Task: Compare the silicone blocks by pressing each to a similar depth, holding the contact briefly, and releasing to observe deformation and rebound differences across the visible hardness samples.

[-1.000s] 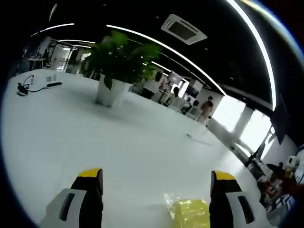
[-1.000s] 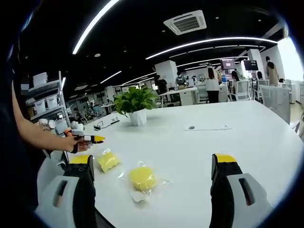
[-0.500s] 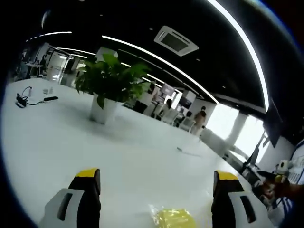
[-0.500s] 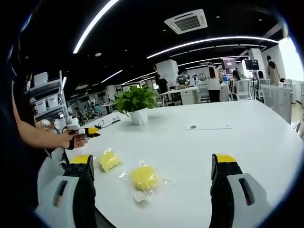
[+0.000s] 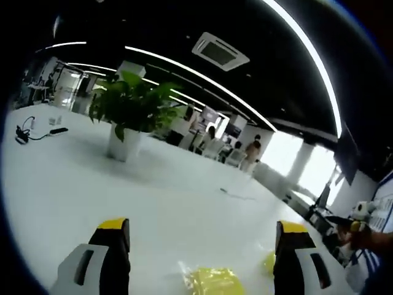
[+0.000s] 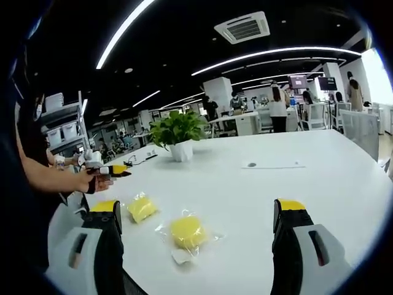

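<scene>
left gripper (image 5: pixel 196 246): jaws wide apart, view swung since 1s ago
right gripper (image 6: pixel 196 230): jaws apart, holding nothing
yellow blocks (image 6: pixel 187 232): bagged, unmoved on table (image 6: pixel 295 184)

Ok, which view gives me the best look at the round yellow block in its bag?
The right gripper view: the round yellow block lies whole in its clear bag on the table, between the open jaws. The left gripper view catches just a yellow sliver beside its jaw, possibly the same block.

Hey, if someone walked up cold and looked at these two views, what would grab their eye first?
Probably the two yellow silicone blocks in clear wrap, a round one and a squarer one, lying on the white table between the right gripper's open jaws. Next, the potted plant farther back on the table.
</scene>
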Motion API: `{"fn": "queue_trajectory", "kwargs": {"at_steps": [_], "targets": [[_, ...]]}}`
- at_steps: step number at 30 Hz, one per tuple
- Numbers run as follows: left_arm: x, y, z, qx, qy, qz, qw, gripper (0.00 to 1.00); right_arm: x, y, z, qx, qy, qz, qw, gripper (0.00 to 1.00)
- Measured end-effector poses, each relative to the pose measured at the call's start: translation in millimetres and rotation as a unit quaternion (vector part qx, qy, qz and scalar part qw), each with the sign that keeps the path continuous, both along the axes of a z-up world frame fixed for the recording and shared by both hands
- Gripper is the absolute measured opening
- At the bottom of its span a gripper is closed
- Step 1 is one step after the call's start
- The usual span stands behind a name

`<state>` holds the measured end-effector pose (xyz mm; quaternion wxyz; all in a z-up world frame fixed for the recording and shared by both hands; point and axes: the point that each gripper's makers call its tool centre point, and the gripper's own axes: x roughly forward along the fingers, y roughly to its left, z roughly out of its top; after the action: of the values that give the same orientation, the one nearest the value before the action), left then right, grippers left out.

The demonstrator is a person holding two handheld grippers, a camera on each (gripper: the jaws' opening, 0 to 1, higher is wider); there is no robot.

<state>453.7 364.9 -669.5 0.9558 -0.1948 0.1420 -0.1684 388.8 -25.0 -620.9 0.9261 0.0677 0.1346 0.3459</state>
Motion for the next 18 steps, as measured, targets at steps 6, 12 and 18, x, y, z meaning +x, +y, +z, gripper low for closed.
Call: {"fn": "queue_trajectory", "kwargs": {"at_steps": [6, 12, 18], "targets": [[-2.9, -17.0, 4.1, 0.06, -0.009, -0.033, 0.9976, 1.0, 2.4, -5.6, -4.1, -0.012, -0.004, -0.006, 0.9999, 0.96], [-7.7, -43.5, 9.8, 0.098, -0.012, -0.078, 0.9921, 1.0, 3.9, -9.0, -8.6, -0.021, -0.005, -0.007, 0.9997, 0.96], [-4.4, -72.0, 20.4, 0.091, -0.002, -0.117, 0.989, 1.0, 3.0, -15.6, -17.2, -0.02, 0.002, -0.014, 0.9997, 0.96]]}}
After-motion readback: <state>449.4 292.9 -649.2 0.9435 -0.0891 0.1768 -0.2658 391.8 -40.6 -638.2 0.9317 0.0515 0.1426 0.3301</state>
